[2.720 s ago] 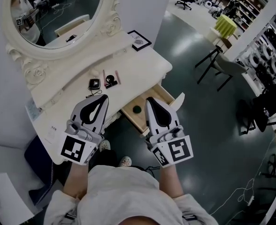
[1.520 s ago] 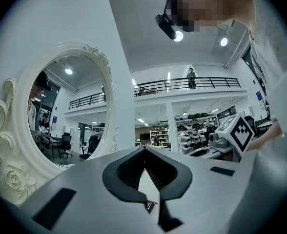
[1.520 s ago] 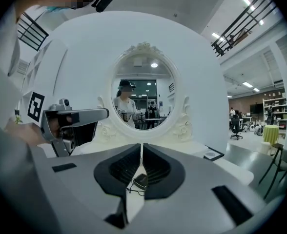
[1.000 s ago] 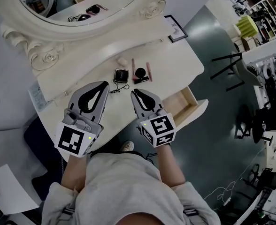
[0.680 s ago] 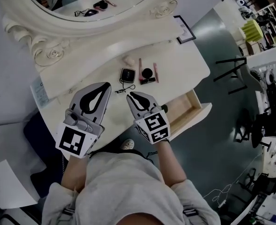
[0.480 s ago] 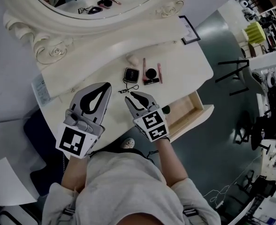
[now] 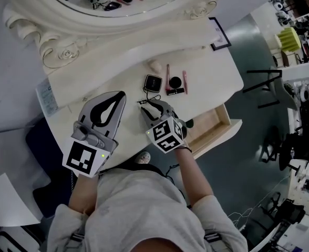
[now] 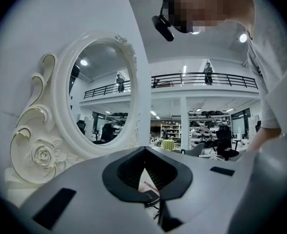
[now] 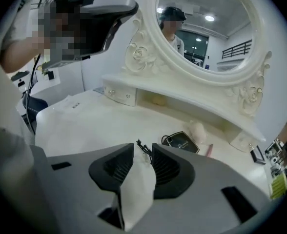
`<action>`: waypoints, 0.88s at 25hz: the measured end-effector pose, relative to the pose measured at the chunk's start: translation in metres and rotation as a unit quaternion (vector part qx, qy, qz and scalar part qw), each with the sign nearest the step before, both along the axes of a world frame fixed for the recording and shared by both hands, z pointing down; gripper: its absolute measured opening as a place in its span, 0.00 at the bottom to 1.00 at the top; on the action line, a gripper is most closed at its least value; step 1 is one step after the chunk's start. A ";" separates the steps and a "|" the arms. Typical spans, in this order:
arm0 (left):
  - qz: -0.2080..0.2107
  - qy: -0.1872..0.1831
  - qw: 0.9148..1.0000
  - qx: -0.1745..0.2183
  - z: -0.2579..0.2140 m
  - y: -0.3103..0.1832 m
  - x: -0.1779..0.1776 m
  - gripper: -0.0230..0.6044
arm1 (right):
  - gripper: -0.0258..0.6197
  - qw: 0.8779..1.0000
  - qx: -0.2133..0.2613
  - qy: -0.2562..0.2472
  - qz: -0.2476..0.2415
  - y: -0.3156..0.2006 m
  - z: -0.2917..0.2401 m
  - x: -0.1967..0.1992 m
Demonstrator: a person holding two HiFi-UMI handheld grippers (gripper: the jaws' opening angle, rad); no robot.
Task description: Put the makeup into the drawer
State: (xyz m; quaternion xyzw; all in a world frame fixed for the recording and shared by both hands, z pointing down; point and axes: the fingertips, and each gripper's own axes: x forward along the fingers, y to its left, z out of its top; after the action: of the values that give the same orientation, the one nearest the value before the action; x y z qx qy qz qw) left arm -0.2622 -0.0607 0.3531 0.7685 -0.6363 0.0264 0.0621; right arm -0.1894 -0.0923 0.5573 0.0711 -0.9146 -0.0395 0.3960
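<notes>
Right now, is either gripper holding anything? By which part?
Nothing is held. The right gripper is open, with a thin black wiry item on the table between its tips, unclamped. The left gripper is shut and empty.

Your light grey short-sleeved top (image 7: 138, 209), left gripper (image 7: 121, 94) and right gripper (image 7: 144, 105) pale grey shells, black inner pads, black-and-white marker cubes (image 7: 86, 160)

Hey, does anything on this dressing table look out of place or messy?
Nothing is spilled or broken. The only thing that stands out is the drawer, hanging open at the front right of the table, while the black compact and the other makeup lie loose on top.
</notes>
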 end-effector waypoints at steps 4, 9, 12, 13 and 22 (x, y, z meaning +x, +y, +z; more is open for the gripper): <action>-0.001 0.003 1.000 -0.001 0.003 0.000 -0.004 0.06 | 0.21 0.999 0.026 0.027 -0.013 -0.003 0.012 -0.003; -0.002 0.006 1.000 -0.003 0.005 0.002 -0.007 0.06 | 0.15 0.999 0.042 0.034 -0.008 -0.008 0.016 -0.006; -0.002 0.006 1.000 -0.002 0.004 0.004 -0.008 0.06 | 0.14 0.998 0.053 0.038 -0.013 -0.007 0.014 -0.008; -0.002 0.006 1.000 0.000 0.003 0.004 -0.008 0.06 | 0.14 0.998 0.058 0.037 -0.015 -0.006 0.012 -0.008; 0.006 0.007 0.999 0.031 -0.010 0.001 -0.002 0.06 | 0.08 0.998 0.059 -0.028 0.014 -0.007 -0.021 -0.013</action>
State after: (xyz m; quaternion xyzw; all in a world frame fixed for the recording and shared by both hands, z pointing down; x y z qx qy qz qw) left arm -0.2644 -0.0595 0.3431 0.7737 -0.6321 0.0021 0.0428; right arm -0.2023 -0.0989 0.5363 0.1085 -0.9202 -0.0855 0.3662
